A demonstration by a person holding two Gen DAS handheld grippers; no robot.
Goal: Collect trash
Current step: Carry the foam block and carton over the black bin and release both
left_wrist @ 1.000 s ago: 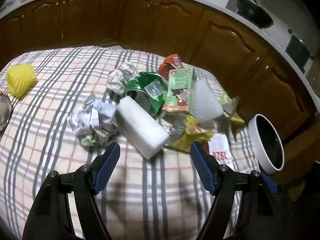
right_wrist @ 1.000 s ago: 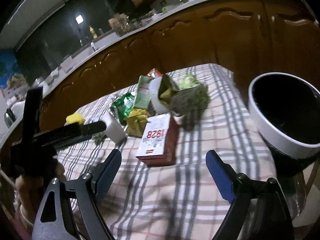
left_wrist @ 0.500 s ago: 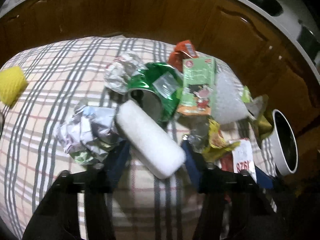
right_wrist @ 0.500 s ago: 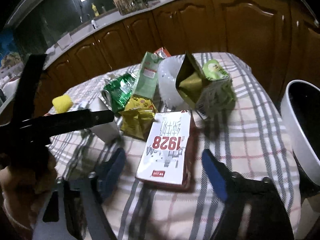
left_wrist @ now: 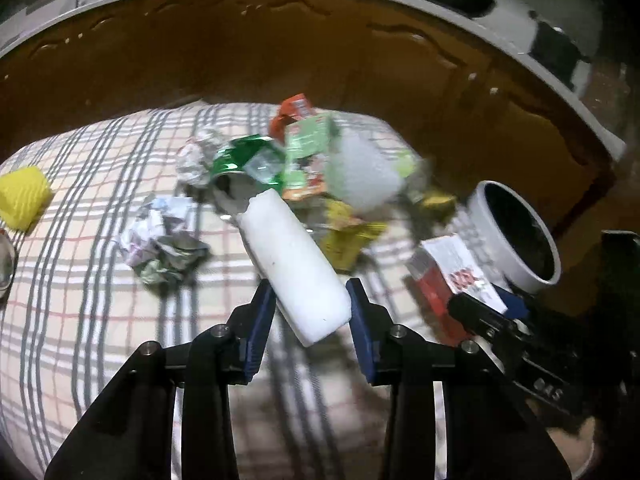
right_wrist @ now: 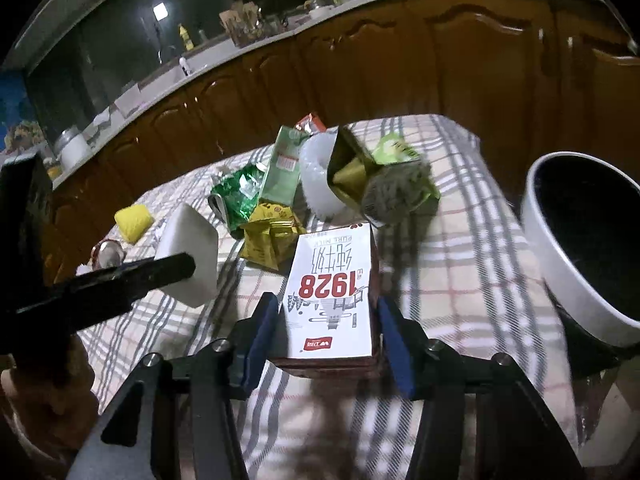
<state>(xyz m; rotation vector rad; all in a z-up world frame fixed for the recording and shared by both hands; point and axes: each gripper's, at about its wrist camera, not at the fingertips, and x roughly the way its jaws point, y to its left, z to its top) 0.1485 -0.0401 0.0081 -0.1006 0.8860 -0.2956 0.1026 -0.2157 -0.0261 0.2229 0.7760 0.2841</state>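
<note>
Both grippers are tilting down toward the checked tablecloth (left_wrist: 80,320) at once; the left gripper (left_wrist: 310,312) is angling in over the near edge with its blue pads (left_wrist: 262,320) sitting on either side of the near end of a white foam block (left_wrist: 294,268), and its jaws have just been closing; the block is between them and looks squeezed or right at contact, though the frame is a bit blurry so I can't swear to it. The block is lying slantwise, far end pointing at the trash pile mid-table.

The right gripper (right_wrist: 328,332) is doing the same over by the table's right edge; its jaws have just been closing too, and the pads are hugging both sides of a red-and-white milk carton (right_wrist: 332,292) printed "1928"; looks clamped on it. A white bin with a dark inside (right_wrist: 580,240) is sitting just off that right edge.

The rest of the trash, green wrapper (left_wrist: 244,160), crumpled paper (left_wrist: 160,244), yellow packet (right_wrist: 268,236), is bunching in the middle; a yellow sponge (left_wrist: 22,196) is sitting alone near the left edge.
</note>
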